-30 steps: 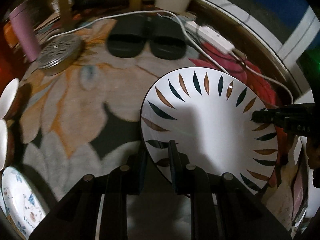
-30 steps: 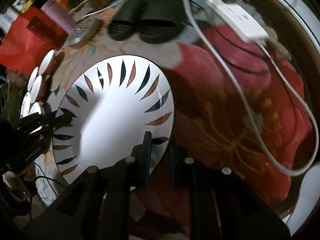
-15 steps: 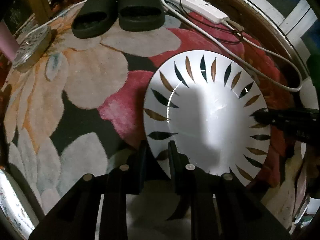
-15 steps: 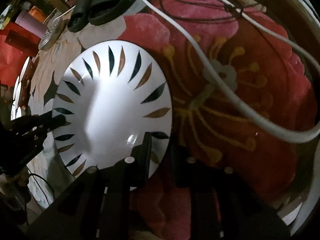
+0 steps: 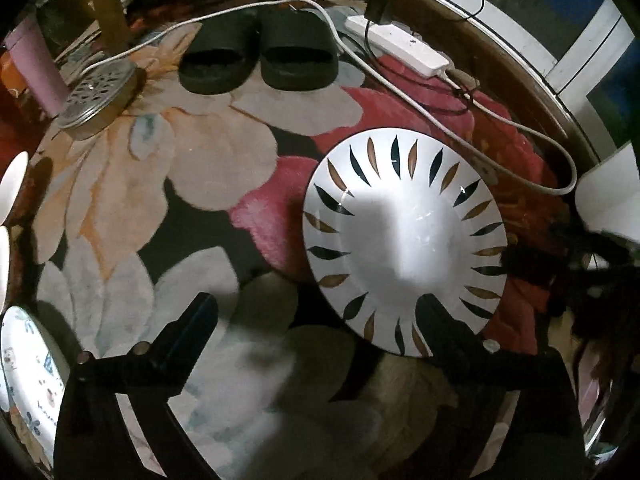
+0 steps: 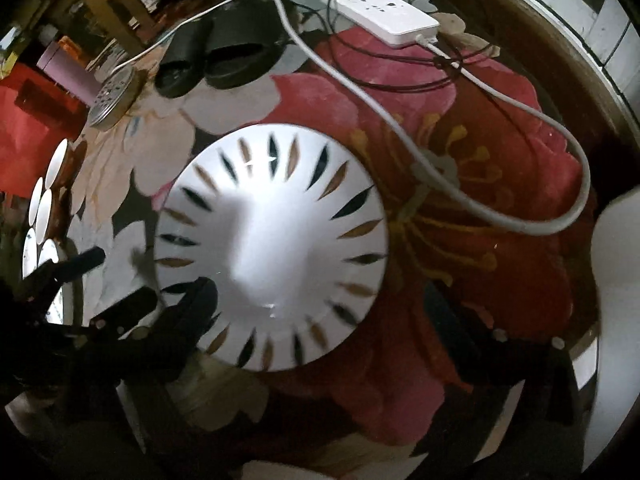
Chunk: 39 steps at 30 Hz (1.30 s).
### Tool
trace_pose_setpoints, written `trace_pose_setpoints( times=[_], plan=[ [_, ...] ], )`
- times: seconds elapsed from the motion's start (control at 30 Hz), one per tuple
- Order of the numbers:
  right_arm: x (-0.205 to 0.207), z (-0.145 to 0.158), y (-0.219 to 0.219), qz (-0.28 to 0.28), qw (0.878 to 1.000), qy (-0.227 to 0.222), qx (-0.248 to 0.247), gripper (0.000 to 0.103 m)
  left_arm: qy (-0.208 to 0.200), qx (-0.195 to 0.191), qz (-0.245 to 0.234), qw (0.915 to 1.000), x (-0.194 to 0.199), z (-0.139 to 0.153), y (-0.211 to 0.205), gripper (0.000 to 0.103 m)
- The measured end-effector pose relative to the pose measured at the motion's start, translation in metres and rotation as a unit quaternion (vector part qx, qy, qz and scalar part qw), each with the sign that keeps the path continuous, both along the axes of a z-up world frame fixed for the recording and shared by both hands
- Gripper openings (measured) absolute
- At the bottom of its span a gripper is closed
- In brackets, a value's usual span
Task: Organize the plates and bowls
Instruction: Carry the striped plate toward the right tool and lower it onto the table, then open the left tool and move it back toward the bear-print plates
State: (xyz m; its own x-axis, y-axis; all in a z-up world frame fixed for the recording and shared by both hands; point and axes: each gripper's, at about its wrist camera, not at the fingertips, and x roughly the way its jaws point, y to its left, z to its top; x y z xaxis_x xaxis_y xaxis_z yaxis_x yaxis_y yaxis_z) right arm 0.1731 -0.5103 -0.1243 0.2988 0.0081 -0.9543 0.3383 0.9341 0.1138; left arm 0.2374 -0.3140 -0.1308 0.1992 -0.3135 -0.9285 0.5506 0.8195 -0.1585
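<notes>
A white plate with a ring of black and brown leaf marks [image 5: 404, 244] lies flat on the flowered rug; it also shows in the right wrist view [image 6: 272, 252]. My left gripper [image 5: 316, 312] is open, its jaws wide apart, with the right finger over the plate's near rim. My right gripper [image 6: 320, 292] is open and empty, its left finger over the plate's near-left edge. The left gripper's fingers [image 6: 84, 264] show left of the plate in the right wrist view. More white bowls [image 6: 44, 196] and a patterned plate [image 5: 24, 364] stand at the far left.
Black slippers [image 5: 256, 56] lie at the back of the rug. A white power strip [image 5: 400, 44] and its cable [image 5: 520, 128] run behind and right of the plate. A round metal lid [image 5: 96, 92] and a pink cup [image 5: 36, 68] sit back left. A white object [image 5: 612, 196] is at the right.
Both grippers have opened and let go of the leaf-pattern plate, which now rests on the rug. Both have drawn back a little from it.
</notes>
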Motion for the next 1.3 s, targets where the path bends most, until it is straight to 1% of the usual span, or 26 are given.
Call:
trace_pose_setpoints(
  times=[0.1, 0.17, 0.3, 0.53, 0.97, 1.3],
  plan=[
    [0.0, -0.007, 0.011, -0.011, 1.0, 0.017, 0.016, 0.103, -0.001, -0.001, 0.007, 1.0, -0.001, 0.005, 0.008, 0.101],
    [-0.003, -0.008, 0.015, -0.017, 0.999, 0.022, 0.016, 0.103, 0.0, -0.001, 0.014, 0.9999, 0.0, 0.007, 0.013, 0.101],
    [-0.001, -0.006, 0.02, -0.018, 1.0, 0.021, 0.001, 0.103, 0.002, -0.002, 0.026, 0.9997, 0.001, 0.008, 0.02, 0.101],
    [0.001, -0.004, 0.025, -0.019, 1.0, 0.016, -0.013, 0.103, 0.003, -0.001, 0.03, 0.9995, 0.002, 0.009, 0.029, 0.101],
    [0.007, -0.004, 0.034, -0.013, 1.0, 0.016, -0.022, 0.103, 0.004, -0.002, 0.04, 0.9992, 0.006, 0.009, 0.043, 0.101],
    [0.016, -0.006, 0.055, 0.006, 1.0, 0.017, -0.024, 0.103, 0.006, -0.001, 0.067, 0.9977, 0.011, 0.009, 0.073, 0.101]
  ],
)
